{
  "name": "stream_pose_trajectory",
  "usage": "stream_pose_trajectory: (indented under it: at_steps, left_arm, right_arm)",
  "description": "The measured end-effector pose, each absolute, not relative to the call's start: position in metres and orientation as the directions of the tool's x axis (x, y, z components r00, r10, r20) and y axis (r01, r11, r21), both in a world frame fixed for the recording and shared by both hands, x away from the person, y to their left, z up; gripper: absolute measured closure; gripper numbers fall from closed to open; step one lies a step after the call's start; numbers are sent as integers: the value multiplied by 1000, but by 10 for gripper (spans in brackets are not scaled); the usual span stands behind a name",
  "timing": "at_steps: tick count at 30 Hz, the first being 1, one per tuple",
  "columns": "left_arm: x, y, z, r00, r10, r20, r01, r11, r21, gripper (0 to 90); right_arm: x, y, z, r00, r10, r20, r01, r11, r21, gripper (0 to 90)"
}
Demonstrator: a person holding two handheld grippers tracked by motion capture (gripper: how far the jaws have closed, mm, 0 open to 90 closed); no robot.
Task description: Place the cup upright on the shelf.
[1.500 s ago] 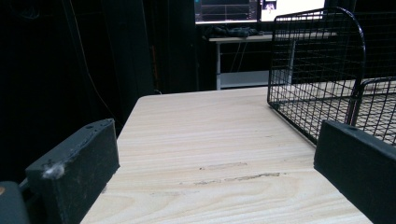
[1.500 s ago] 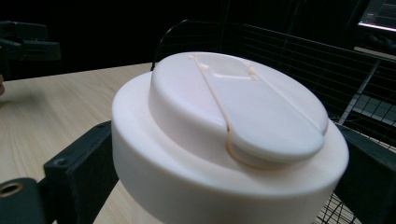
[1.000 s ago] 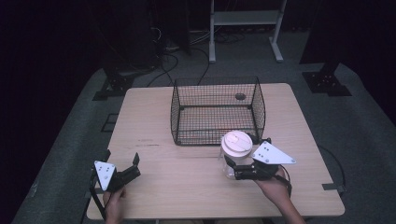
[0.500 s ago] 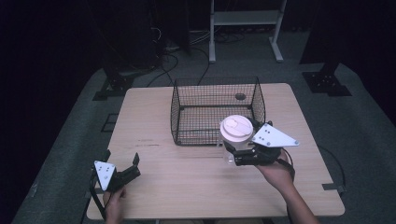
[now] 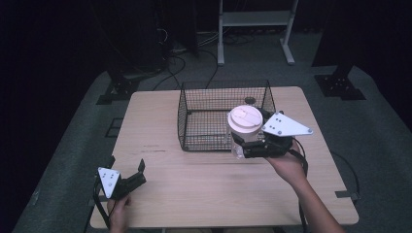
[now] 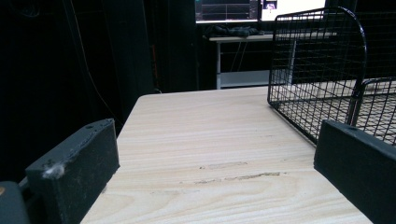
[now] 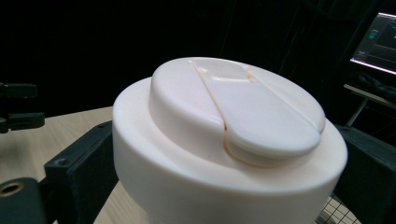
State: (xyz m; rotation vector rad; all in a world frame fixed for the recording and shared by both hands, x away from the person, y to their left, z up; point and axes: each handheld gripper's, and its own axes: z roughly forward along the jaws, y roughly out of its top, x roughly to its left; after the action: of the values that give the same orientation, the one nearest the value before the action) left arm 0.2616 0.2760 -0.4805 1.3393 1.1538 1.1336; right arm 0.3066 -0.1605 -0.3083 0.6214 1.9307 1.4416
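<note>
Already a white lidded cup (image 5: 245, 127) is clamped by the right gripper (image 5: 241, 146), held above the wire basket (image 5: 194, 112)'s five o'clock corner, unreleased; left gripper (image 5: 142, 172) gapes empty at seven o'clock.

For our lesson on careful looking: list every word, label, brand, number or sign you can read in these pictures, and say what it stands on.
No text can be read.
Cup lid, held in the right tongs: plain white, no print.
Monitors behind the wire basket: lit, but their content is too small and blurred to read.
Grey plates on the left tongs and the right tongs: only screw holes.
</note>
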Motion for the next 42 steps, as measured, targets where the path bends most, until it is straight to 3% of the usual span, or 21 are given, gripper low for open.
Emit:
stream_pose_trajectory:
  at_steps: [42]
  left_arm:
    - [261,276,-480,112,993,43,58,-50,997,0]
  right_arm:
    - [382,-123,-257,-662,724,-194,0,260,966,45]
